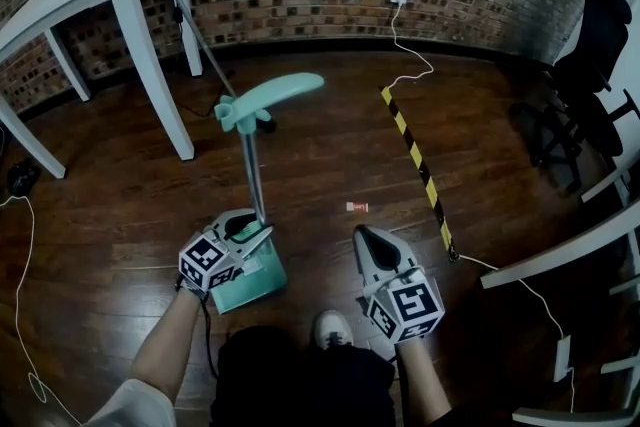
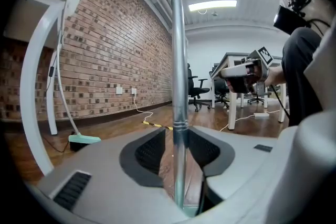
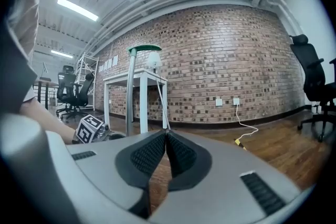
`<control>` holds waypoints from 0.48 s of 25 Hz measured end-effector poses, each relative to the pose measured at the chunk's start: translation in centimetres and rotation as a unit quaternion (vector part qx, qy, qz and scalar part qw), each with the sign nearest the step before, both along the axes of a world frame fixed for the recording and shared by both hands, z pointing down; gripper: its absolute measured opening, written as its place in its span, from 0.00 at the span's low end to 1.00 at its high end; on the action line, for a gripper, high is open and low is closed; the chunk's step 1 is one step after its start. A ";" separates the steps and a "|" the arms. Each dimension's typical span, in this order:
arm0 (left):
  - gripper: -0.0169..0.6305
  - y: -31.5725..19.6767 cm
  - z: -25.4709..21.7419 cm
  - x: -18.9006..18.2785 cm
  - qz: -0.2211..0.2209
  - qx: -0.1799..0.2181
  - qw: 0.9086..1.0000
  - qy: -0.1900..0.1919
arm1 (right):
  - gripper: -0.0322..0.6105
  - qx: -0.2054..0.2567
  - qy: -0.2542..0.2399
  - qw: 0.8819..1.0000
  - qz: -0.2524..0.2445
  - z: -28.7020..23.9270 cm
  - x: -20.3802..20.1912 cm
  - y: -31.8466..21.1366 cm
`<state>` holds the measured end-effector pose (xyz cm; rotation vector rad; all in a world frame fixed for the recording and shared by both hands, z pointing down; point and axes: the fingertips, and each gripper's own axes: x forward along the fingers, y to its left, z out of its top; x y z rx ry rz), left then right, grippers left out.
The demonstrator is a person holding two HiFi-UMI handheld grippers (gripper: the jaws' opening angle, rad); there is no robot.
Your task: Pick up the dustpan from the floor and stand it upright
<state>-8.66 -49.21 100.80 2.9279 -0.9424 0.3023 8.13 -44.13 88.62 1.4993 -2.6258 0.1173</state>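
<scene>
Dustpan point(image 1: 250, 283): likely light, stiff, tippy; grip low on pole point(image 1: 255, 177). Left gripper point(image 1: 258, 237) is straddling it, unclamped; right gripper point(image 1: 362, 234) is idling, clenched.

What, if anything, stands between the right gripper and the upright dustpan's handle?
Nothing visible does. Only bare floor lies between the right gripper and the dustpan handle, which stands between the left gripper's jaws. The shoe sits nearer the person, out of that line.

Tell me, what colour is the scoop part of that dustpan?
Mint green scoop, matching the top grip; the pole is silver. Best seen in the head view.
</scene>
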 end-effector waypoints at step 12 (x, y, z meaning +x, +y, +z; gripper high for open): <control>0.09 3.2 -11.7 -5.4 -0.153 0.031 0.987 0.034 | 0.07 -0.005 -0.030 0.999 0.030 -11.0 4.7 -2.4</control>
